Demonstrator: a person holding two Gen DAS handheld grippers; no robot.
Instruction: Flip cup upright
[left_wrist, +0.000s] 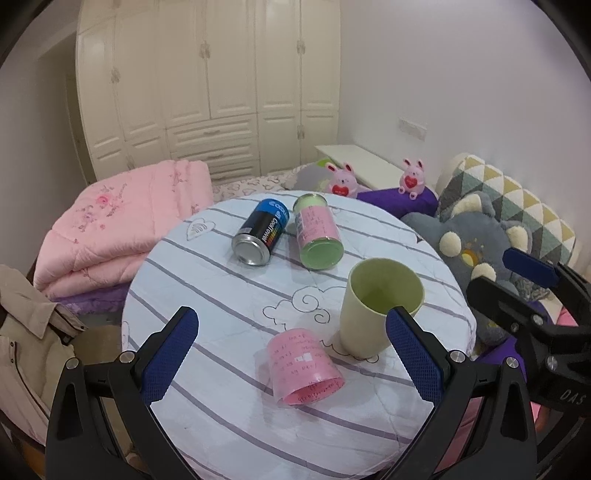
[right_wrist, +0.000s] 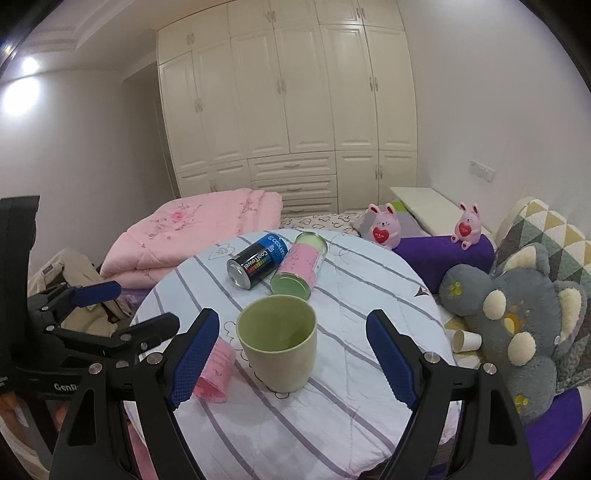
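Two grippers, both spread wide and holding nothing. Green cup (right_wrist: 277, 343) stands upright, mouth up, on the striped round table (right_wrist: 332, 417), so the flip looks done; nothing touches it. Right gripper (right_wrist: 291, 360) frames the cup between its blue pads (right_wrist: 195, 354) with clear gaps either side, which reads as a release or a check, not a grasp. Left gripper (left_wrist: 291, 354) hangs over the near table edge, jaws apart, with the pink-lined clear cup (left_wrist: 304, 367) lying on its side between them, untouched, probably the next candidate if it counts. Blue can (left_wrist: 261, 232) and pink-labelled tin (left_wrist: 317, 230) lie side by side at the far side, well apart from the cup. Risk: a pad could clip the rim on withdrawal and tip it.
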